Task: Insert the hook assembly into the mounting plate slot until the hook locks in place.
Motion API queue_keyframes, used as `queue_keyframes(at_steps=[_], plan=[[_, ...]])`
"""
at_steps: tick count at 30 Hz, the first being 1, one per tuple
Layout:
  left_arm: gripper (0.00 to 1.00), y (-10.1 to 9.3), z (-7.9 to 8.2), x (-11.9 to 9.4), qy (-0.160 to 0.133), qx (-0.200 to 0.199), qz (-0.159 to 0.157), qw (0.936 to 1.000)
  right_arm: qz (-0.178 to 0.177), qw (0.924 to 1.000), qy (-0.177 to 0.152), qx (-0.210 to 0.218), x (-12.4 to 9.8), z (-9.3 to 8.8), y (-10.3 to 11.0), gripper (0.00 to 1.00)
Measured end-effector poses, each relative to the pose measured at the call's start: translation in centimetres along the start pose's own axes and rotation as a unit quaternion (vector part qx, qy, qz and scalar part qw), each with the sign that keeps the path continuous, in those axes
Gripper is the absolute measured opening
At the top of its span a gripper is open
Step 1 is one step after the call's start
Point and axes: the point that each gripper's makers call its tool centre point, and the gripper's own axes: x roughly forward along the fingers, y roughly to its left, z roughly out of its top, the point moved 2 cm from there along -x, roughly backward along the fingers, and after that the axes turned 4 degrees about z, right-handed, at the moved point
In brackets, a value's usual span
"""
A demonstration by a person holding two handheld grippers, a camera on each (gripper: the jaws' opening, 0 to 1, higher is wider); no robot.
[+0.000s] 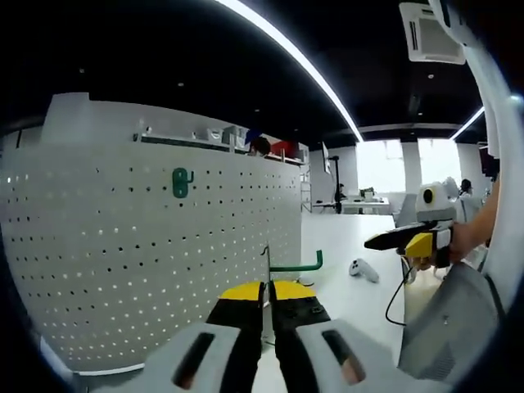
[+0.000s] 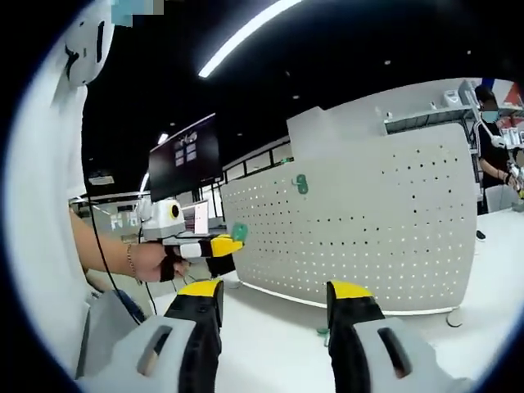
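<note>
In the left gripper view, the left gripper [image 1: 268,296] is rising from the bottom edge with its yellow-tipped jaws pressed together on the thin metal stem of a green hook assembly [image 1: 297,266], whose green arm is sticking out to the right above the jaws and curling up at its end. Behind it, a white pegboard mounting plate [image 1: 147,254] is standing upright on the white tabletop [image 1: 344,246] and curving across the left half of the view. A second green hook [image 1: 181,182] is already sitting in the holes near the plate's top edge. A small white object [image 1: 364,270] is lying on the tabletop toward its far right side, well apart from the plate. The right gripper [image 1: 409,239] is hovering at the right edge, held in a person's hand [image 1: 467,241].

In the right gripper view, the right gripper [image 2: 274,307] is pointing at the plate with its jaws spread wide and nothing between them. The left gripper is showing at the left, gripped by a hand [image 2: 147,262], carrying the green piece just in front of the plate's left edge. A dark monitor [image 2: 184,155] is standing behind it. A person [image 2: 495,147] is standing behind the plate's right end.
</note>
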Motion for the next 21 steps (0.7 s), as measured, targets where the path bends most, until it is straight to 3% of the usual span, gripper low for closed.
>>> queue_keyframes(at_steps=[5,21], plan=[[0.03,-0.1,0.0,0.0,0.001,0.004,0.003,1.0,0.011,0.9981,-0.024,0.056,0.8,0.5,0.3,0.47],[0.03,-0.7,0.7,0.2,-0.01,0.016,0.006,0.9998,0.052,0.9966,-0.026,0.058,4.2,0.6,2.1,0.43]])
